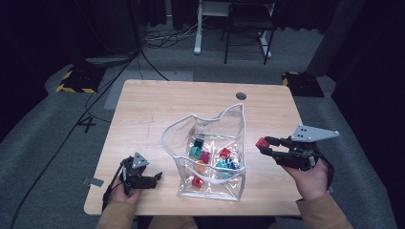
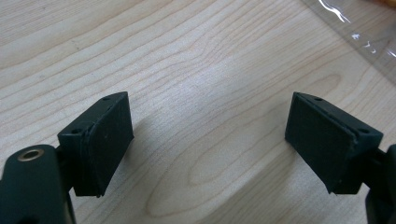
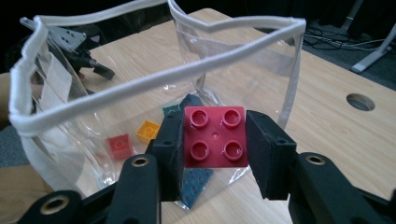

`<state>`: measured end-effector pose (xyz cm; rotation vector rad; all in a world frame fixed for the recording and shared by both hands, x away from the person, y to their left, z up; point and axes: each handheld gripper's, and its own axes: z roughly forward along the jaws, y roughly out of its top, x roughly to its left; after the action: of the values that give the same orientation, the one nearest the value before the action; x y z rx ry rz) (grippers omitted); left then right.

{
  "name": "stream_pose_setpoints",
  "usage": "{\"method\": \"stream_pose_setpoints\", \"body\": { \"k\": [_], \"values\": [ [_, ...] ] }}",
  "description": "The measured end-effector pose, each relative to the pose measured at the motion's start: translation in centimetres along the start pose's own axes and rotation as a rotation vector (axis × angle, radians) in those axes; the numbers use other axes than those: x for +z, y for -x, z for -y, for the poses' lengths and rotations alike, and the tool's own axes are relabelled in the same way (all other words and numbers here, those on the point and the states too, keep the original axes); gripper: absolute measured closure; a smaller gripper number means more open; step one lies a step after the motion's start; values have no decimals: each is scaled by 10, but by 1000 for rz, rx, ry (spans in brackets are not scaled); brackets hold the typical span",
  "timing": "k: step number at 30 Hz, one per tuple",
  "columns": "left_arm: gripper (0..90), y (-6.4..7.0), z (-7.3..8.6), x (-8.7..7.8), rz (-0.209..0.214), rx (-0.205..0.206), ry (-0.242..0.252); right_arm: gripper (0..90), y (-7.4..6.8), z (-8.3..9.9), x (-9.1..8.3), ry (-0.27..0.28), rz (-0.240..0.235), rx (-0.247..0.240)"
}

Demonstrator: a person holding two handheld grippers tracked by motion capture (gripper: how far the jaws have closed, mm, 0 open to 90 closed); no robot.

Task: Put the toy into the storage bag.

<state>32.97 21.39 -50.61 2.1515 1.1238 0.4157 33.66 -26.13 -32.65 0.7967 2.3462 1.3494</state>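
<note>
while the high view looks down on a pale wooden table (image 1: 143, 114) with rounded corners and a round cable hole (image 1: 241, 96), a clear soft plastic pouch (image 1: 236, 124) with white piped edging stands open near its front edge, small plastic bricks (image 1: 210, 160) in red, teal, orange and pink lying inside. just right of the pouch the right gripper (image 1: 264, 144) is raised above the table, clamped on a red brick (image 1: 261, 142), a grey three-cornered plate on top. the left gripper (image 1: 155, 178) sits low at the front left, a little apart from the pouch. grey carpet, black cables, yellow-black striped bases and white desk legs lie beyond, the room dark.

in the left gripper view the two matte black rubbery pads (image 2: 102, 140) stand wide apart, bare fine-grained wood between them, a glossy corner of the pouch (image 2: 369, 42) at upper right.

in the right gripper view the red brick (image 3: 215, 136), square with four round studs, is pinched between the black pads, just in front of the pouch's rim (image 3: 154, 79). through the wrinkled film show a small red brick (image 3: 120, 145), an orange one (image 3: 148, 130) and a dark teal studded plate (image 3: 194, 184). the left gripper (image 3: 81, 56) shows blurred behind the pouch.
</note>
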Motion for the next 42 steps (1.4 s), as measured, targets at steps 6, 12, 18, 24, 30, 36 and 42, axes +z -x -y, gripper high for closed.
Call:
{"method": "stream_pose_setpoints", "body": {
  "k": [6, 12, 18, 24, 30, 36, 42],
  "values": [
    [154, 1, 0, 1, -7, -9, 4, 588, -4, -19, 2, 10, -19, -30],
    [154, 1, 0, 0, -7, -8, 2, 588, -9, -40, 6, 20, -47, -57],
    [154, 1, 0, 0, -7, -10, 2, 588, -16, -59, 16, 19, -64, -87],
    [154, 1, 0, 0, -7, -8, 2, 588, -19, -74, 33, 10, -99, -94],
    [154, 1, 0, 0, -7, -10, 2, 587, -23, -86, 51, -12, -128, -101],
    [154, 1, 0, 0, -6, -8, 2, 588, -28, -96, 73, -46, -161, -109],
    [154, 1, 0, 1, -7, -10, 4, 587, -29, -99, 95, -116, -181, -112]
  ]
}}
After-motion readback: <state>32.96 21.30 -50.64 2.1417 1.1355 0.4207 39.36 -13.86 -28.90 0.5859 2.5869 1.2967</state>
